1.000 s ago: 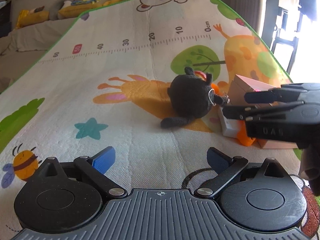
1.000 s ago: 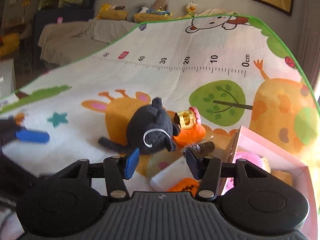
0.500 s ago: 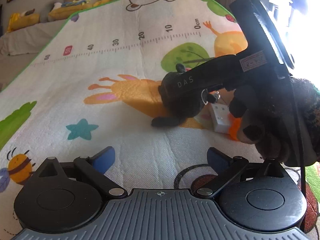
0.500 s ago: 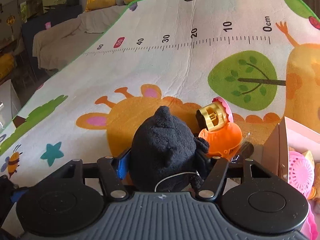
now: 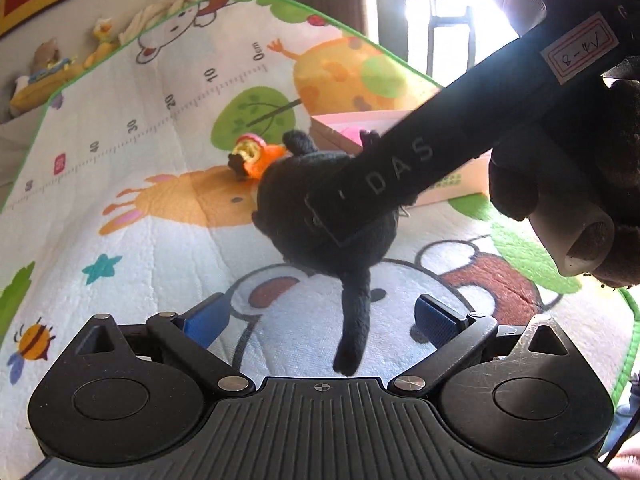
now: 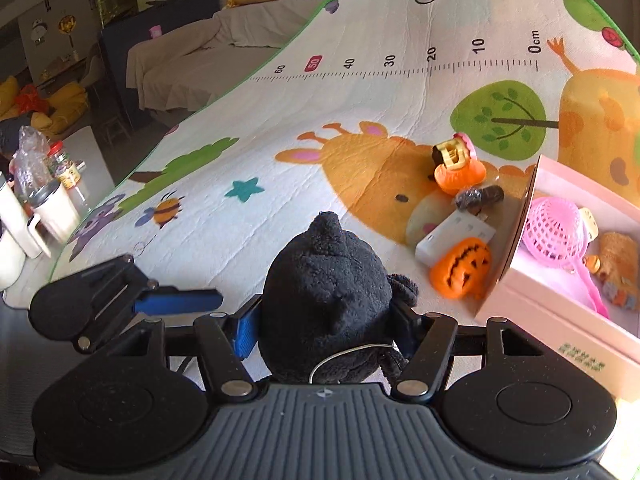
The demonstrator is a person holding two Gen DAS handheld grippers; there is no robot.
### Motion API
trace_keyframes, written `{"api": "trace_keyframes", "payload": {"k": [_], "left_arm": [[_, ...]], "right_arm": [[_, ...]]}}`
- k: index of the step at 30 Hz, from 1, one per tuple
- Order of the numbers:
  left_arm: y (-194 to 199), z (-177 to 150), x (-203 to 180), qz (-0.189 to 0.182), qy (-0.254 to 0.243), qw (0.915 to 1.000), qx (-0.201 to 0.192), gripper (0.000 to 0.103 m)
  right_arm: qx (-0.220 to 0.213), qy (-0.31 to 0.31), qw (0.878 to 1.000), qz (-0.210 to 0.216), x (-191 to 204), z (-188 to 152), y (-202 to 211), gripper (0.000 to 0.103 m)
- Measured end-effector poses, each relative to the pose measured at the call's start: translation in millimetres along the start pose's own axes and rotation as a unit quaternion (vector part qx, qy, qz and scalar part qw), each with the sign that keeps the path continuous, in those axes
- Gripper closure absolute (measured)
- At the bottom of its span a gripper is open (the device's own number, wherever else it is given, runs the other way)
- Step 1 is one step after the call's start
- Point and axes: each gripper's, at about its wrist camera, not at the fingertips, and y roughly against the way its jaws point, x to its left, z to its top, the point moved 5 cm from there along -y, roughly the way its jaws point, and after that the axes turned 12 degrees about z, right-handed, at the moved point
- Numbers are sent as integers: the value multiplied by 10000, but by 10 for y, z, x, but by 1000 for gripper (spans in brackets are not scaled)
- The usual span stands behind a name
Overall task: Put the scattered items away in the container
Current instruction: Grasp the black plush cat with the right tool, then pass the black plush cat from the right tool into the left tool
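A cartoon play mat (image 6: 360, 92) carries a pink box (image 6: 560, 308) near its right edge. The right gripper (image 6: 326, 330) clamps a black plush toy (image 6: 328, 300), lifted; the left gripper (image 5: 320, 316) hangs wide and empty. Next, the toy likely needs carrying rightward over the box wall before release.

Your left wrist camera sits low over the cartoon-printed play mat (image 5: 168, 216), looking forward between its own open blue-padded fingers (image 5: 206, 322) toward the far mat edge and a bright window. The black fuzzy plush toy (image 5: 320, 216) hangs close in front of it. Your right wrist camera looks along its fingers from just behind that same plush (image 6: 326, 296), very near, facing a sofa and wall. Both views share the plush, the orange toy (image 5: 266, 158) (image 6: 460, 174) and the pink cardboard box (image 5: 452, 188) (image 6: 560, 312).
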Motion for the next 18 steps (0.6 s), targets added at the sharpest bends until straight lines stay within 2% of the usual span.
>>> {"api": "trace_keyframes", "payload": {"k": [5, 12, 18], "left_arm": [[88, -30, -126, 6, -184, 9998, -5, 2], [40, -10, -262, -5, -389, 9992, 79, 2], [-109, 33, -414, -89, -502, 9985, 195, 2]], "right_arm": [[60, 275, 9993, -247, 151, -249, 58, 37], [-323, 489, 9971, -482, 222, -323, 342, 30], [-583, 722, 9924, -814, 172, -326, 551, 29]]}}
